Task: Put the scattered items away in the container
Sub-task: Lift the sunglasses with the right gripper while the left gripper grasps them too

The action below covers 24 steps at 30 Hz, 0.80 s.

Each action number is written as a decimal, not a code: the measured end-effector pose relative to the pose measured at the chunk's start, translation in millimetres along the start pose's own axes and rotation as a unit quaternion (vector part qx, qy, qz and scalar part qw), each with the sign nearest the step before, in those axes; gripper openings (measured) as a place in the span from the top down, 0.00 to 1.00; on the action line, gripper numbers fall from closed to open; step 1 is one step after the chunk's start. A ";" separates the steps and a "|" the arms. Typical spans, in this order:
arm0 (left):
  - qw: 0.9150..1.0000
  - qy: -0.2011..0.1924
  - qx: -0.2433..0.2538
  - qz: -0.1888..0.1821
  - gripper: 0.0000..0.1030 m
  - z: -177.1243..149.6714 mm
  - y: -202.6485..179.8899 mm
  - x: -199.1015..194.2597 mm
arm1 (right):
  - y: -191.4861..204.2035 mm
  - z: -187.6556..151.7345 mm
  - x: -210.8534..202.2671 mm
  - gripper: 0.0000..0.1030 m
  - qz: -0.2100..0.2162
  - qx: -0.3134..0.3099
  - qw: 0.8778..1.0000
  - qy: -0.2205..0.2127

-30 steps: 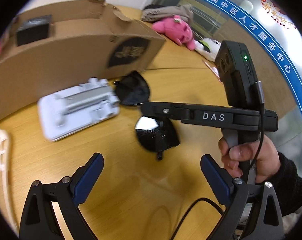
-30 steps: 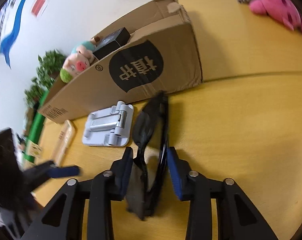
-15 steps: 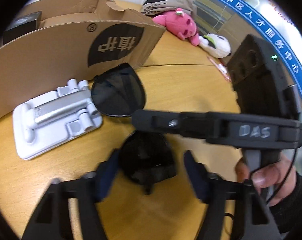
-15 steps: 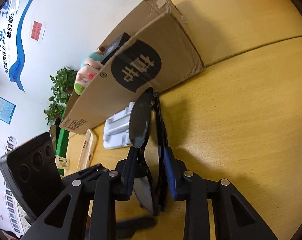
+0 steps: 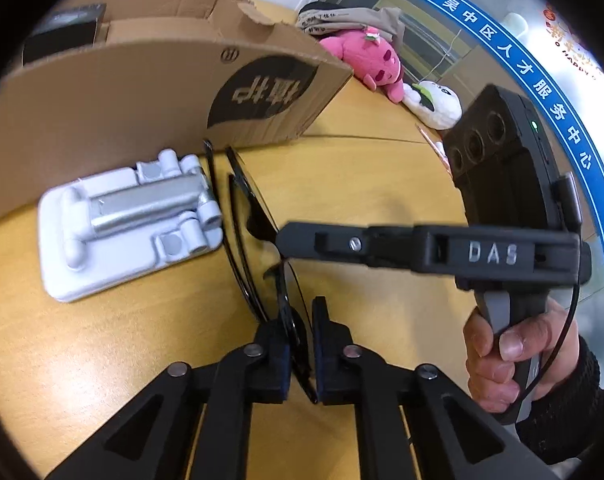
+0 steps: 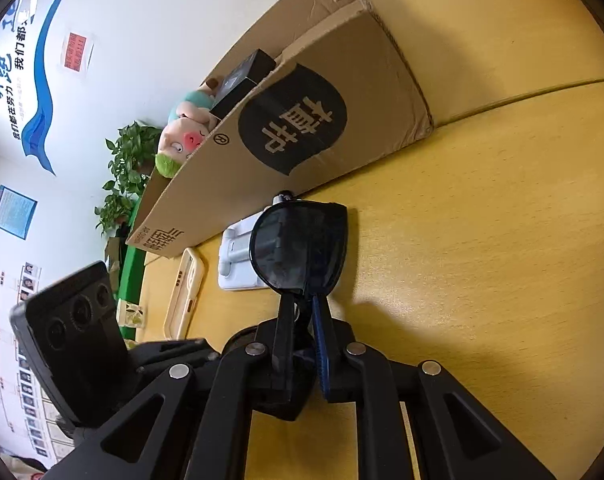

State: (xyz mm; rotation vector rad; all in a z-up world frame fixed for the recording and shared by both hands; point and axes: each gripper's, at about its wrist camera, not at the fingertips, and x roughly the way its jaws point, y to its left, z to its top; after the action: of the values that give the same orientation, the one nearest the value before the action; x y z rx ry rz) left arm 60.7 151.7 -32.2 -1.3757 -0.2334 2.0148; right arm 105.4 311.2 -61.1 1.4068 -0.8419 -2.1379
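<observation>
Wooden table (image 5: 381,184), cardboard box (image 5: 114,92) at far edge. Sunglasses (image 6: 302,246) lifted on edge just before it: left gripper (image 5: 302,344) and right gripper (image 6: 302,320) both pinch the frame. Light, slippery, lenses scratch-prone; grip rims, not hinges.

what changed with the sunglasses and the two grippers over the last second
The left gripper went from wide open to shut on the sunglasses, which now stand on edge instead of lying flat on the table. The right gripper, already around them, tightened onto them too. The cardboard box and the white stand stayed where they were.
</observation>
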 end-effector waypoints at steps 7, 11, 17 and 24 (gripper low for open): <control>1.000 -0.005 -0.010 -0.029 0.94 -2.7 6.7 -4.4 | -2.7 8.6 19.2 0.59 0.038 0.025 0.999 0.022; 0.998 -0.009 0.008 -0.054 0.94 -5.8 -3.4 -7.5 | 2.4 6.3 28.9 0.50 0.059 0.022 0.997 0.035; 0.996 -0.029 0.000 -0.081 0.94 0.4 -0.3 -18.7 | 22.2 12.4 14.3 0.74 0.031 -0.017 0.999 0.001; 0.993 -0.064 0.031 -0.099 0.94 33.1 -13.0 -37.2 | 57.6 27.8 -25.1 0.76 -0.018 -0.068 0.996 -0.047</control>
State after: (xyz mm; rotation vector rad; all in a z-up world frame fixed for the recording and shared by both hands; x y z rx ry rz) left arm 45.2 145.8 16.5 -1.1398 -0.3482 1.9306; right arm 91.3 293.2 3.7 1.2696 -0.6956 -2.2583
